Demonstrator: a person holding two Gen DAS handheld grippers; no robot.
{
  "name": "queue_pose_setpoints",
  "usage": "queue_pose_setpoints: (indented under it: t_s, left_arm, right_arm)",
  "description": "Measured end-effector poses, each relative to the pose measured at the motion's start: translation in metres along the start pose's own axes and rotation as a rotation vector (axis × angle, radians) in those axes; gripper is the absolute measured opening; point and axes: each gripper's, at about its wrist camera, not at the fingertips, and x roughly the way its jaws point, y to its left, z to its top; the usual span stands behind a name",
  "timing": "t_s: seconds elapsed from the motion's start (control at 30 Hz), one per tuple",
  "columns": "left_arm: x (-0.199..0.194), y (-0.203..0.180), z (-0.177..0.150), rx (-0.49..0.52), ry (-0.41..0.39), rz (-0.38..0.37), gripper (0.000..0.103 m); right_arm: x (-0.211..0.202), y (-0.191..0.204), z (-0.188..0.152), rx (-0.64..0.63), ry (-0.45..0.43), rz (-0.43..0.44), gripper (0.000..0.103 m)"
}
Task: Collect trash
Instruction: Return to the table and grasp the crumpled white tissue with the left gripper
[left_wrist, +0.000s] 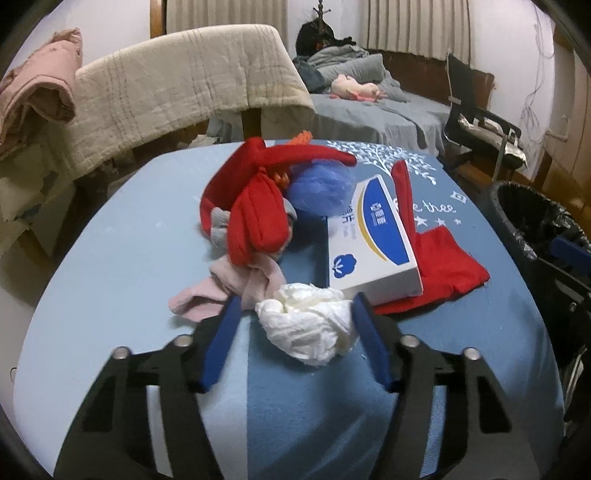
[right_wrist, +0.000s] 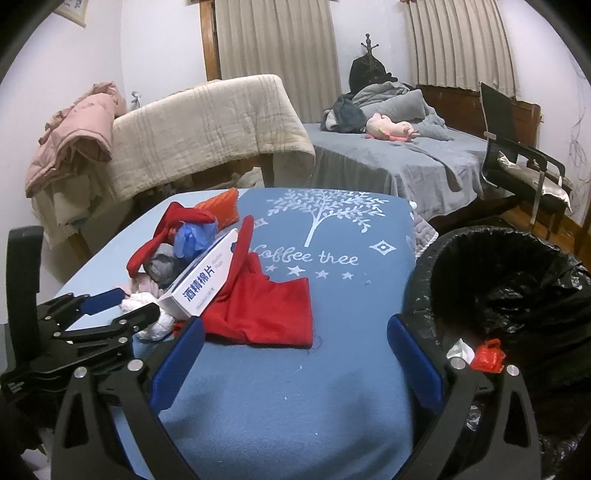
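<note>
A crumpled white tissue (left_wrist: 310, 325) lies on the blue tablecloth (left_wrist: 110, 258) at the near edge of a pile. My left gripper (left_wrist: 295, 299) straddles it. The right finger (left_wrist: 369, 332) touches the tissue's side and the left finger (left_wrist: 221, 332) stands a little apart, so the jaws are open around it. In the right wrist view the left gripper (right_wrist: 136, 304) sits at the tissue (right_wrist: 155, 326). My right gripper (right_wrist: 295, 323) is wide open over bare cloth with nothing in it, beside the black-bagged trash bin (right_wrist: 480, 243).
The pile holds a white and blue box (left_wrist: 373, 240), red cloth (left_wrist: 443, 269), a red garment (left_wrist: 258, 214), a blue glove (left_wrist: 321, 192) and pink socks (left_wrist: 221, 288). A red scrap (right_wrist: 487, 356) lies in the bin. Beyond the table are a draped chair (left_wrist: 184, 85) and a bed (left_wrist: 388, 110).
</note>
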Motion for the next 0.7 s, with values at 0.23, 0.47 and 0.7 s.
queue_pose_setpoints:
  t_s: [0.23,0.47,0.7]
  left_arm:
    - [-0.001,-0.004,-0.002,0.013,-0.005,-0.02,0.032]
    - [-0.013,0.001,-0.001,-0.016,-0.061,-0.039,0.028]
    - [-0.039,0.006,0.006,-0.02,-0.124,-0.047,0.028]
  right_arm:
    - [0.001,-0.002,0.0,0.009,0.005,-0.002,0.097]
    - [0.0,0.0,0.001,-0.002,0.002,-0.003,0.097]
    - [0.002,0.007,0.003,0.008,-0.001,0.006,0.097]
